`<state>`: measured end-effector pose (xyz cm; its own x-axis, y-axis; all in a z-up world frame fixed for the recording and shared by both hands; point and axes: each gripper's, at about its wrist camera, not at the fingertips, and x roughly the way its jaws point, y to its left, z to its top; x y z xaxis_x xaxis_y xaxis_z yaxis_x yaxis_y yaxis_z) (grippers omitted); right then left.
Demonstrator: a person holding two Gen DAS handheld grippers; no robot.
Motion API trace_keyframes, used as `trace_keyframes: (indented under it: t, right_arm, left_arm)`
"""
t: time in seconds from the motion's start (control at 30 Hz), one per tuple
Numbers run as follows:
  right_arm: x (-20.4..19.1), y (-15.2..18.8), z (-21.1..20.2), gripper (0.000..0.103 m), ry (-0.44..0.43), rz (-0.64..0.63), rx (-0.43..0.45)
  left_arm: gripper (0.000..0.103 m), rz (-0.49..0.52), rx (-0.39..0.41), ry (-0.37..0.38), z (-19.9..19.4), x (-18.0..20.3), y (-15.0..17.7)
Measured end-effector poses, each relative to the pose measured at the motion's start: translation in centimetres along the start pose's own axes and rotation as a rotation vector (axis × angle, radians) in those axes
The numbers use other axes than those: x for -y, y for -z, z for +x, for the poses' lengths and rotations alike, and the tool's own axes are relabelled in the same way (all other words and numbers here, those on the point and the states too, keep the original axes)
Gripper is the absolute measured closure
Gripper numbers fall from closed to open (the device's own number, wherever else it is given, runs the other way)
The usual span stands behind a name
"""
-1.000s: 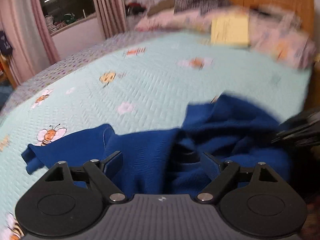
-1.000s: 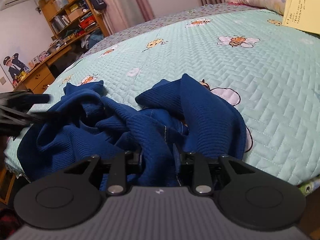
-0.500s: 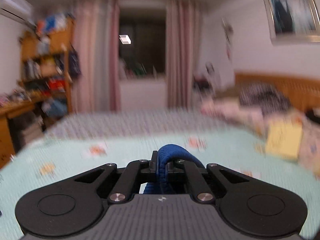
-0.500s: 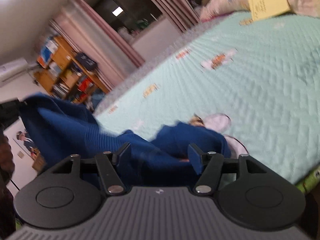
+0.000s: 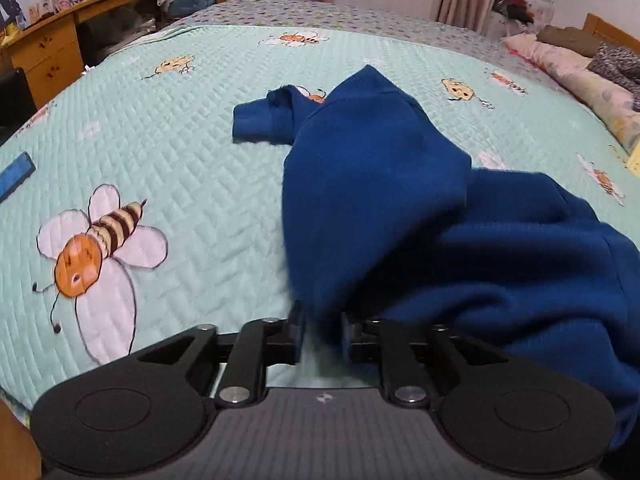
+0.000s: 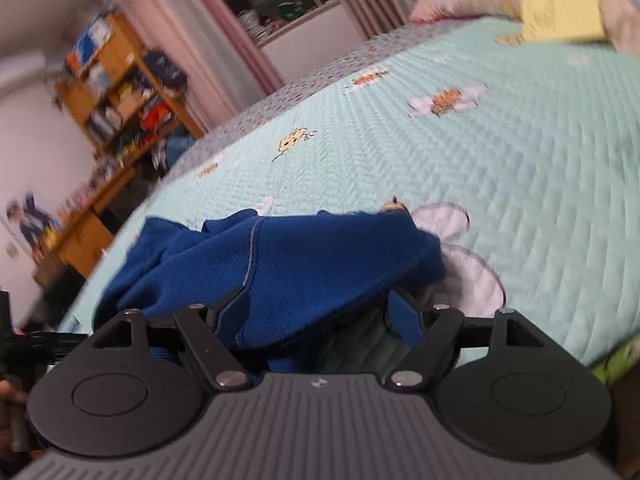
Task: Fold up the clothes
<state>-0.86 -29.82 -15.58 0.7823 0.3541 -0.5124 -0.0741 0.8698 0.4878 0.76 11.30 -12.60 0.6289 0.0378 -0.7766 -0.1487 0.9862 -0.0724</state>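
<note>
2 tongs | left tongs (image 5: 322,334) opening, blue garment (image 5: 400,208) between | right tongs (image 6: 320,312) opening wide over garment

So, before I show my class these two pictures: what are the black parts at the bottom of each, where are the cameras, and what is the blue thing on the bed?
No robot here: a person holds a two-finger gripper in each hand, with a wide-angle camera on each looking forward along its fingers. The black parts are the grippers themselves. One picture comes from the left gripper, the other from the right gripper. A crumpled blue sweater lies on a mint green bee-patterned bedspread. Both grippers' jaws are opening: the left's narrow gap has a fold of sweater in it, and the right's stand wide with cloth lying loose between them.
</note>
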Motion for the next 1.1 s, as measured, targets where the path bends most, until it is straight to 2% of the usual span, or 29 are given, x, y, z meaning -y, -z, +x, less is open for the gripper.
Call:
trace_keyframes:
  t: [0.03, 0.1, 0.13, 0.17, 0.2, 0.23, 0.3, 0.4, 0.47, 0.5, 0.53, 0.6, 0.63, 0.7, 0.8, 0.87, 0.93, 0.97, 1.1]
  right_arm:
    - [-0.6, -0.6, 0.3, 0.025, 0.009, -0.032, -0.001]
    - [-1.4, -1.3, 1.5, 0.024, 0.011, -0.062, -0.015]
    - [-1.8, -1.7, 2.1, 0.022, 0.012, -0.076, -0.023]
    - [-2.3, -2.1, 2.6, 0.020, 0.013, -0.091, -0.030]
    - [-2.7, -2.5, 3.2, 0.011, 0.014, -0.105, -0.037]
    - [-3.1, -2.8, 3.9, 0.010, 0.016, -0.120, -0.048]
    - [-4.1, -2.4, 6.7, 0.010, 0.031, -0.144, -0.176]
    - [-5.0, -1.6, 10.1, 0.011, 0.050, -0.188, -0.255]
    - [-6.1, -1.3, 11.9, 0.022, 0.095, -0.283, -0.267]
    - [-6.8, -1.2, 12.5, 0.033, 0.089, -0.331, -0.266]
    - [-7.5, -1.3, 12.7, 0.039, 0.075, -0.367, -0.258]
    - [-8.7, -1.9, 13.2, 0.068, 0.054, -0.421, -0.229]
    - [-9.1, -2.6, 13.3, 0.076, 0.056, -0.431, -0.189]
    - [-9.4, -4.7, 13.4, 0.077, 0.104, -0.409, -0.084]
    - [-10.1, -7.4, 13.7, 0.076, 0.314, -0.448, 0.116]
    - [-10.0, -9.0, 14.1, 0.074, 0.315, -0.364, 0.084]
    - [-10.3, -9.1, 13.3, 0.067, 0.229, -0.233, 0.051]
    - [-11.2, -8.5, 12.9, 0.060, 0.204, -0.228, 0.043]
    - [-14.8, -5.1, 11.7, 0.037, 0.127, -0.258, -0.007]
  left_arm:
    - [0.069, 0.010, 0.018, 0.012, -0.4, -0.3, 0.1]
    - [0.064, 0.040, 0.059, 0.040, -1.1, -0.3, 0.3]
    - [0.057, 0.060, 0.078, 0.049, -1.5, -0.3, 0.9]
    - [0.038, 0.080, 0.096, 0.054, -1.7, -0.2, 1.4]
    - [0.024, 0.093, 0.109, 0.040, -1.8, 0.0, 1.3]
    - [0.008, 0.105, 0.123, 0.025, -1.9, 0.3, 1.3]
    - [0.006, 0.124, 0.149, 0.003, -2.0, 0.5, 1.5]
    - [0.005, 0.121, 0.123, 0.011, -1.6, 0.5, 1.3]
    - [0.005, 0.083, 0.102, 0.030, -1.2, 0.1, 1.1]
    - [0.005, 0.065, 0.096, 0.028, -1.2, 0.0, 0.8]
    - [0.003, 0.047, 0.090, 0.013, -0.9, -0.1, 0.5]
    - [0.001, 0.017, 0.088, -0.039, -0.5, -0.5, -0.2]
    - [0.001, -0.003, 0.094, -0.068, -0.3, -0.8, -0.6]
    - [0.001, -0.055, 0.102, -0.108, 0.0, -1.7, -1.3]
    - [0.001, -0.125, 0.111, -0.153, 0.9, -3.3, -3.0]
    - [0.001, -0.134, 0.133, -0.196, 2.1, -4.4, -4.8]
    - [0.001, -0.086, 0.156, -0.231, 4.2, -4.8, -6.8]
    - [0.000, -0.054, 0.166, -0.242, 5.5, -4.9, -7.7]
    - [0.000, 0.074, 0.204, -0.182, 11.7, -5.4, -9.1]
